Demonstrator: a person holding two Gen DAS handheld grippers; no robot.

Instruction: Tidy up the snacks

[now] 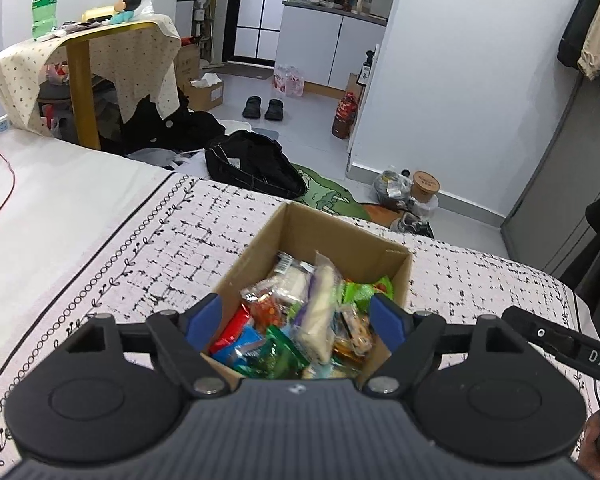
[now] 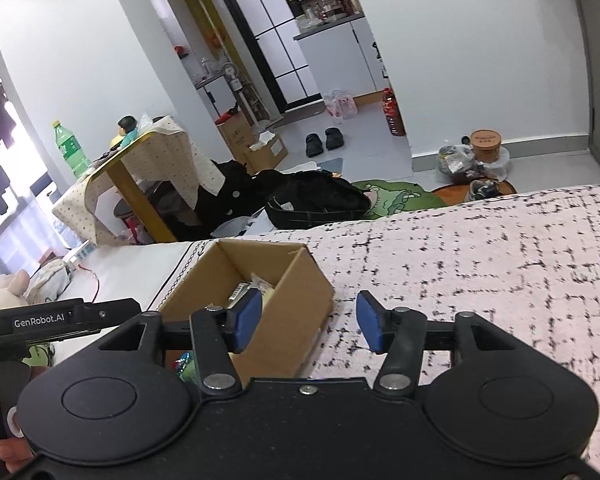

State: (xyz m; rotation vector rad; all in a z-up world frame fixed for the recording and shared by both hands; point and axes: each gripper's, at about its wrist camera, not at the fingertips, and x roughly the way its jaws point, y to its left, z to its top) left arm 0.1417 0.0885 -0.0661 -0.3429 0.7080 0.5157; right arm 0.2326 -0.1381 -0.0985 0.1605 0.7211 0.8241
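Note:
An open cardboard box (image 1: 300,228) stands on a bed with a pink patterned cover. Several wrapped snacks (image 1: 296,320) in red, blue, green and white packets fill it. My left gripper (image 1: 298,320) hangs open over the near end of the box, its blue pads on either side of the pile and touching nothing. In the right wrist view the same box (image 2: 300,280) sits left of centre. My right gripper (image 2: 306,322) is open over the box's right wall, with its left pad (image 2: 248,320) above the box and the other over the cover. Nothing is between its pads.
The pink patterned cover (image 2: 480,280) spreads to the right of the box. Beyond the bed's edge lie a black bag (image 1: 256,168) and a green rug (image 1: 332,196). A small table with a green bottle (image 1: 44,0) stands at the back left. A red cable (image 1: 4,196) lies on the white sheet.

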